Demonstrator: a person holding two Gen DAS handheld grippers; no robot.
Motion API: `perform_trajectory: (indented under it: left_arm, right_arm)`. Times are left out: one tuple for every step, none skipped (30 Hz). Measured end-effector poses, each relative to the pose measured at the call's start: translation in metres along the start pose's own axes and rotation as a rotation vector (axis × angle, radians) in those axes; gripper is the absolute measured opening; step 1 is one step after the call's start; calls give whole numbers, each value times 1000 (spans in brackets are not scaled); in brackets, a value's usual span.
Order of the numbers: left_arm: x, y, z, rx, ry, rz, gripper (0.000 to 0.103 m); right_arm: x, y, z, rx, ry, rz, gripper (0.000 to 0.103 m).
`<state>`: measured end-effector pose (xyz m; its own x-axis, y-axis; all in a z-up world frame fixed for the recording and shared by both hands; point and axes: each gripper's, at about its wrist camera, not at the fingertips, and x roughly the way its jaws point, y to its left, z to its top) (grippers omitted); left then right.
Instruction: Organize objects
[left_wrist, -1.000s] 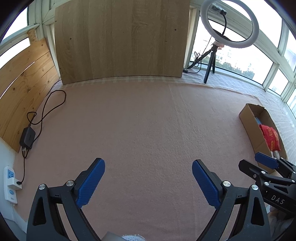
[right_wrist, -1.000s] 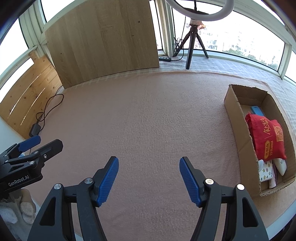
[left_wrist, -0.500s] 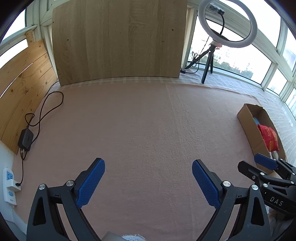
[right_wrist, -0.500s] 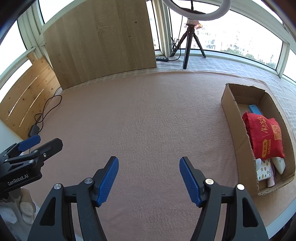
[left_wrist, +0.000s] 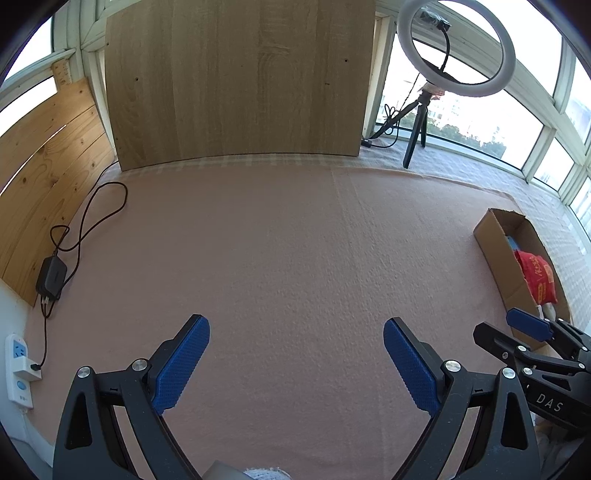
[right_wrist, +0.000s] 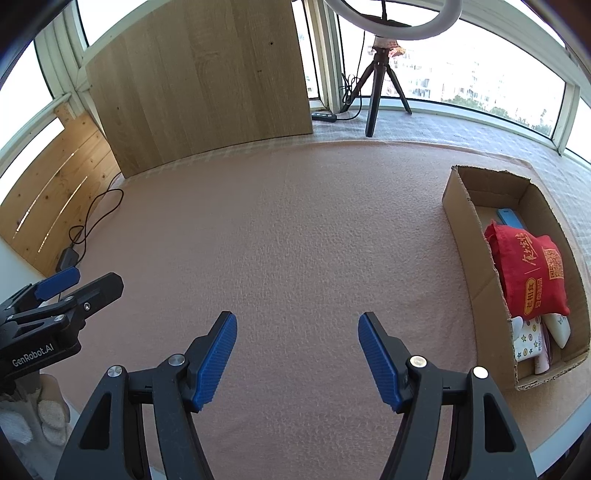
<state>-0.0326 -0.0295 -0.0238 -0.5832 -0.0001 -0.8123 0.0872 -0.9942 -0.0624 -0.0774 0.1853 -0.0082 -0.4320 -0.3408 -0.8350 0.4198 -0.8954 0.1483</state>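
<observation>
Pink felt-like surface (left_wrist: 295, 258), wide and mostly bare, set in a bright glazed corner with windows (right_wrist: 480, 85) all along the far and right sides. Large pale wooden board (left_wrist: 236, 81) propped upright at the far edge; slatted pine panel (left_wrist: 44, 177) along the left edge. Ring light (left_wrist: 458, 48) on a small black tripod (right_wrist: 376, 92) standing beyond the board's right end, on a checked cloth.

Cardboard box (right_wrist: 461, 221) lying open near the right edge of the surface, holding the sorted things: a red bag (right_wrist: 528, 273) with gold print across the middle, a blue flat item (right_wrist: 511, 218) behind it, a white patterned packet (right_wrist: 528, 339) and a white tube-like piece at the near end.

Left gripper (left_wrist: 295, 363) held low over the near part of the surface, blue pads (left_wrist: 183, 363) spread wide, nothing between them. Right gripper (right_wrist: 297, 354) likewise spread wide and empty, with the box off to its right, well apart.

Only in the left wrist view: a black power adapter (left_wrist: 51, 275) with its looped cable, plugged into a white power strip (left_wrist: 18, 365) at the left edge. Only in the right wrist view: the full inside of the box, a black switch block by the tripod, and a light knitted sleeve (right_wrist: 22, 417) at the lower left.
</observation>
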Motion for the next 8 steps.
perform_trajectory:
  left_arm:
    - [0, 0, -1, 2, -2, -1, 97]
    - [0, -1, -1, 5, -5, 0, 97]
    - [0, -1, -2, 7, -4, -2, 97]
    - [1, -1, -2, 8, -4, -5, 97]
    - [2, -1, -3, 8, -3, -2, 97]
    - [4, -1, -3, 7, -2, 2, 97]
    - [6, 0, -4, 3, 4, 5, 99]
    - [8, 1, -4, -2, 11, 3, 101]
  right_arm:
    - [0, 0, 0, 1, 1, 0, 65]
    - [1, -1, 0, 2, 2, 0, 65]
    - [1, -1, 0, 2, 3, -1, 65]
    - [2, -1, 0, 2, 3, -2, 65]
    - [2, -1, 0, 2, 4, -2, 65]
    - [3, -1, 0, 1, 5, -4, 65]
    - [4, -1, 0, 1, 8, -6, 65]
    - [5, -2, 0, 1, 9, -5, 65]
